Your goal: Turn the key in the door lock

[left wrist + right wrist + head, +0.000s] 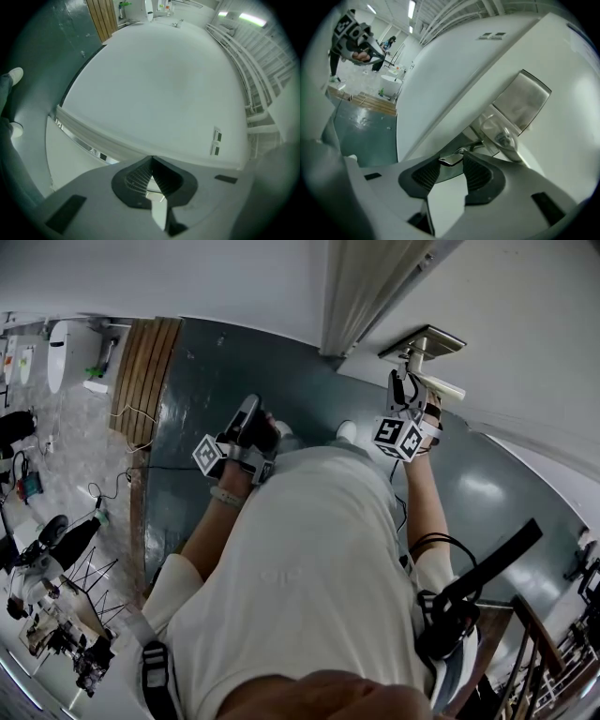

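Two grippers show, each with one marker cube. The right gripper (452, 161) is at the upper right of the head view, up against the white door (569, 140). Its two jaws stand spread. The one key (450, 159) lies between their tips, close beside both pads, with clear space behind it between the ribbed faces. The key is at the centre of the right gripper view, just below one metal handle (502, 137). That handle comes out of one square metal plate (524, 100) set on the door, up and to the right.

The left gripper (152, 161) is at the middle left of the head view, well apart from the door hardware. Its two jaws are pressed together at the tips, with nothing between them. It faces a bare white wall (159, 84) that bears two small plates (216, 141), one above the other, at the right of the left gripper view.

In the head view the two cubes (211, 455) sit at the wrists, one on each side of the person's white shirt (309, 559). Two white shoe toes (347, 430) show above the shirt on the grey-green floor (187, 381).
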The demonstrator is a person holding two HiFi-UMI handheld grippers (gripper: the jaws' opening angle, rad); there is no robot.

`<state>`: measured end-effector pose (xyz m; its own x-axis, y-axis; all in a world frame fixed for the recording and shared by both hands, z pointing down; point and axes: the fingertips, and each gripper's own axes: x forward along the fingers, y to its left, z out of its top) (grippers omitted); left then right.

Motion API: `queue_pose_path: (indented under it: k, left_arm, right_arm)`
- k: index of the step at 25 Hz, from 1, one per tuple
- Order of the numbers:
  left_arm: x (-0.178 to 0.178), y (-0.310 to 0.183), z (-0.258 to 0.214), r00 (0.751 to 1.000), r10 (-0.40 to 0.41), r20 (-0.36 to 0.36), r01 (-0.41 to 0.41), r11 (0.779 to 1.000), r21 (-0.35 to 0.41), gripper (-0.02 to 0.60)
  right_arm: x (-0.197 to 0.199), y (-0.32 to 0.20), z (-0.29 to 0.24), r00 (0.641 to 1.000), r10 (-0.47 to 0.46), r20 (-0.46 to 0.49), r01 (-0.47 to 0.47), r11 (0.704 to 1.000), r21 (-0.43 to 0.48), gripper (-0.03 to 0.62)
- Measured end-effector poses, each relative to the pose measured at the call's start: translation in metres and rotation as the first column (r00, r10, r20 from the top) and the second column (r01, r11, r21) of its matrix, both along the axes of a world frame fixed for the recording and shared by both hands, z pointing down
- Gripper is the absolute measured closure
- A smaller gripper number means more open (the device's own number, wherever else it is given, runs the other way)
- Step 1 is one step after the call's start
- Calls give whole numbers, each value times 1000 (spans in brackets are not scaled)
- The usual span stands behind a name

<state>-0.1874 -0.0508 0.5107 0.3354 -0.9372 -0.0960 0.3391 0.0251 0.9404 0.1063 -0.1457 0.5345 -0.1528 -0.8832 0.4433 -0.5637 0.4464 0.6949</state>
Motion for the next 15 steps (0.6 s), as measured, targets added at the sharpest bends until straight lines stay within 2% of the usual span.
queue_pose_path:
  k: [2, 3, 4, 5, 6, 7, 8, 10, 11, 12, 15]
  left_arm:
    - [-1, 0, 1, 1000, -2, -1, 2, 1000, -1, 573]
    - [-1, 0, 2, 1000, -3, -2, 3, 1000, -3, 573]
    - [-1, 0, 3, 1000, -5, -3, 5, 1000, -5, 574]
    - [-1, 0, 2, 1000, -6, -3, 6, 1000, -5, 574]
    - [-1, 0, 2, 1000, -8, -3, 8, 1000, -6, 572]
    - [-1, 0, 1, 1000, -9, -1, 9, 1000, -6, 574]
    - [-1, 0, 1, 1000, -10, 3, 10, 1000, -6, 574]
    - [-2, 0, 1, 1000, -12, 11, 12, 1000, -4, 574]
    - [-3, 0, 1, 1000, -17, 10, 17, 1000, -4, 574]
    - [-3, 0, 3, 1000, -21, 6, 21, 1000, -7, 574]
    - [-4, 1, 6, 1000, -24, 2, 24, 1000, -15, 574]
  right_arm:
    - [0, 0, 0, 998, 10, 60, -9, 1000, -14, 440]
    - [1, 0, 1, 993, 25, 112, -21, 999, -36, 439]
    - [2, 0, 5, 978, 53, 204, -37, 996, -82, 439]
    - [2, 2, 12, 933, 103, 345, -51, 986, -156, 439]
    - [2, 5, 19, 851, 169, 497, -57, 971, -233, 542]
    - [2, 7, 23, 773, 221, 594, -65, 960, -272, 575]
    - [1, 9, 23, 756, 233, 612, -90, 963, -256, 577]
    - [1, 10, 18, 813, 212, 542, -143, 975, -167, 576]
    - [2, 11, 19, 805, 221, 551, -154, 974, -166, 576]
    - [2, 13, 23, 760, 246, 601, -155, 967, -200, 576]
    - [0, 24, 34, 571, 304, 763, -84, 946, -314, 574]
